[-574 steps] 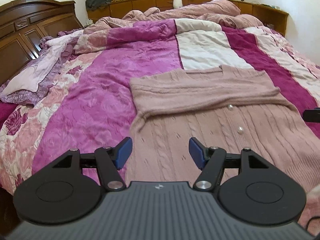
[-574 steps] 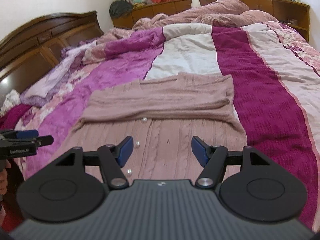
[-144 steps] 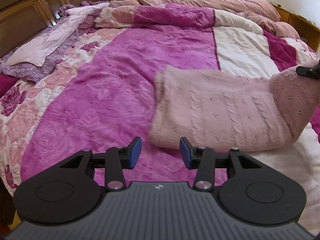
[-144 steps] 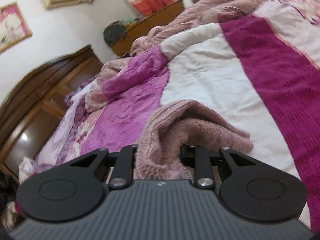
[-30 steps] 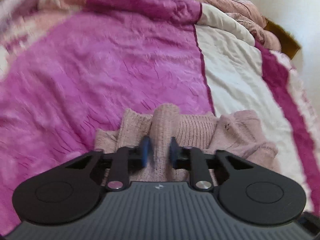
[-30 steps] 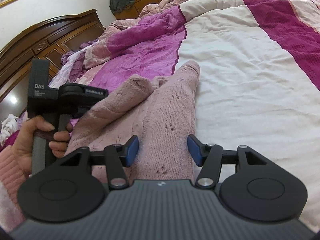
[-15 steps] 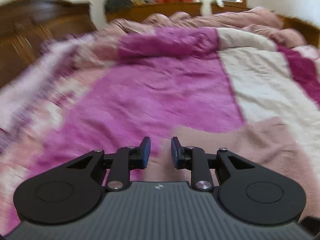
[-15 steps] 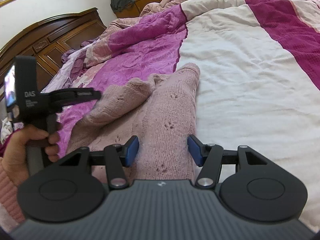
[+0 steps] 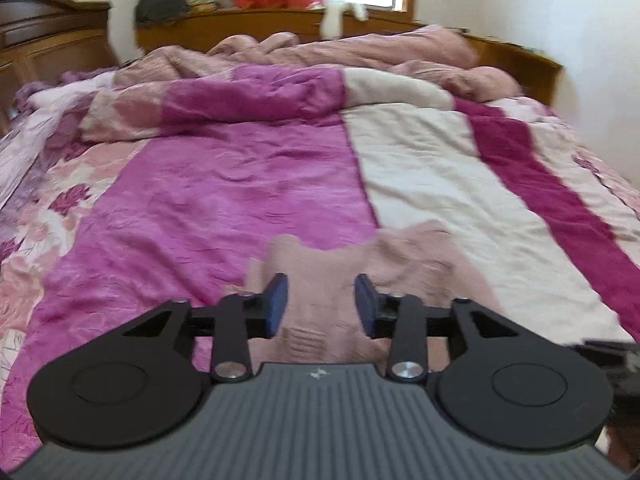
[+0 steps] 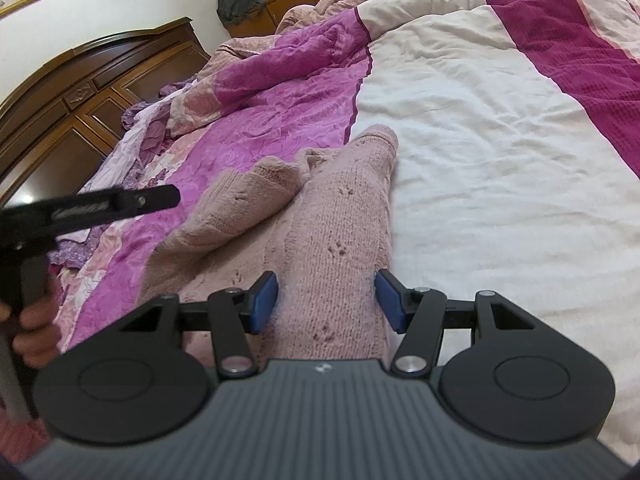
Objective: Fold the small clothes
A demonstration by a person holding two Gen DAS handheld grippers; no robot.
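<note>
A dusty-pink knitted sweater (image 10: 332, 220) lies folded into a long bundle on the bed, one rumpled flap on its left side. My right gripper (image 10: 326, 306) hovers over its near end, open, the blue pads standing either side of the knit without pressing it. In the left wrist view the sweater (image 9: 360, 256) lies just beyond my left gripper (image 9: 321, 306), whose jaws are opening with nothing between them. The right wrist view shows the left gripper (image 10: 160, 199) lifted off to the left of the sweater, held by a hand (image 10: 36, 320).
The quilt (image 10: 480, 140) has magenta, cream and dark red stripes. A crumpled pink duvet (image 9: 360, 52) is heaped at the far end. A dark wooden headboard (image 10: 80, 92) stands on the left, a wooden shelf (image 9: 248, 28) and a window behind.
My left gripper let go of the sweater fold, widened its jaws and lifted back and away to the left. The right gripper has stayed where it was.
</note>
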